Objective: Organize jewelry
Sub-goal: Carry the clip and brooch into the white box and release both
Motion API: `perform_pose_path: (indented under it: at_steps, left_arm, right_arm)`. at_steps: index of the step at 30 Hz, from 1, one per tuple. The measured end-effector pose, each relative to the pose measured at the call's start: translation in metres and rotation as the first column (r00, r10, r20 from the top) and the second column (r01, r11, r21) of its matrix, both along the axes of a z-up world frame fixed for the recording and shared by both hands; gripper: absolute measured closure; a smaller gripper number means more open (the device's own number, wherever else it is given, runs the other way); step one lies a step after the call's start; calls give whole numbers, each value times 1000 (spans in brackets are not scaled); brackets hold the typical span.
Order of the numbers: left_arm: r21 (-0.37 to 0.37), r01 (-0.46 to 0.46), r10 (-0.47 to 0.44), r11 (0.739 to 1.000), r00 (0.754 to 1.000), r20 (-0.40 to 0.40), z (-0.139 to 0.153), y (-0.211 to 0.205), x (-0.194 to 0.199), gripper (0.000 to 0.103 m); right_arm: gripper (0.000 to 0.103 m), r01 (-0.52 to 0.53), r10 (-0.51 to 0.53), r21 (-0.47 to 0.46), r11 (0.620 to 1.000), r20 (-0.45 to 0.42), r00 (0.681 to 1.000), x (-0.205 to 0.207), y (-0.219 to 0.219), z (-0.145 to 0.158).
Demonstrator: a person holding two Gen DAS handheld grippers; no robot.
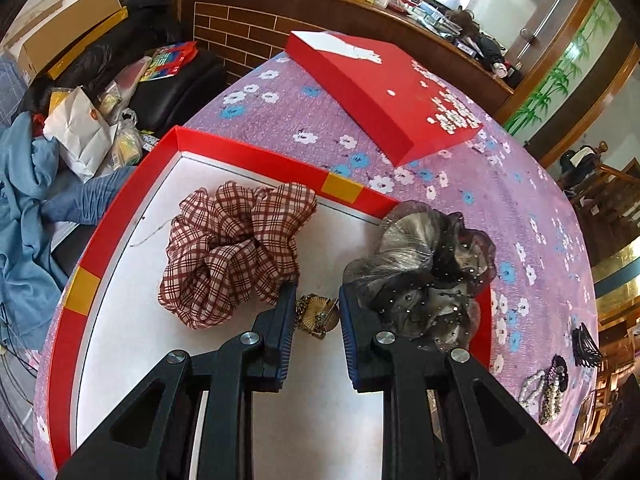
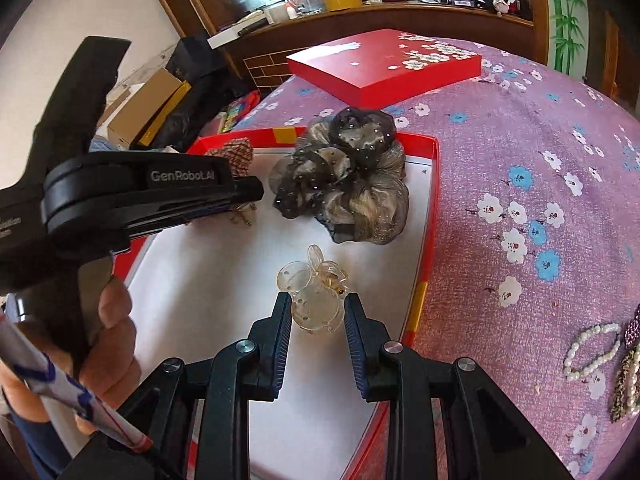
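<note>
Your main risk lay with the left gripper [image 1: 318, 312]: its fingers stood apart around the small gold brooch [image 1: 316, 316] on the white floor of the red box [image 1: 256, 156], and the grey sheer scrunchie [image 1: 420, 264] pressed right against the outer finger. Closing from there, you could have pinched the scrunchie's gauze along with the brooch, or nudged the brooch sideways so it slipped out. The plaid scrunchie [image 1: 236, 248] touched the other finger too, so there was little room on either side.

Your right gripper [image 2: 316, 320] was likewise parted, with the clear hair claw [image 2: 314, 296] between its fingertips, resting on the box floor nearer you than the grey scrunchie. Whether the pads touched the claw, I could not tell. The claw looked smooth and rounded, so I judged it might skid or tip if you squeezed off-centre.

Outside the box, pearl hair clips [image 2: 592, 348] lay on the floral tablecloth [image 2: 520, 152], and the red lid [image 2: 384, 68] sat beyond the box's far wall.
</note>
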State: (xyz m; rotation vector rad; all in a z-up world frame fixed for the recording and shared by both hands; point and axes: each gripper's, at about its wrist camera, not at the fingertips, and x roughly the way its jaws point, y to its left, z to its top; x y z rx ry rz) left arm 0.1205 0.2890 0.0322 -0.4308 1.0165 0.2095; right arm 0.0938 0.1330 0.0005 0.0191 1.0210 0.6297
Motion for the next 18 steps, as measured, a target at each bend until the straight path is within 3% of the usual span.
perform_pose_path:
  at_steps: [5, 11, 18]
  left_arm:
    - [4, 1, -1, 1000, 1000, -10, -3, -1, 2, 82]
    - [-23, -11, 11, 1000, 1000, 1, 0, 1, 0, 80]
    - [-70, -2, 9, 998, 994, 109, 18, -2, -8, 80]
  right_arm:
    - [72, 18, -17, -20, 1000, 20, 1000, 6, 3, -2]
    - [60, 30, -30, 17, 999, 7, 1000, 7, -4, -1]
    - [59, 31, -34, 73, 997, 37, 999, -4, -16, 21]
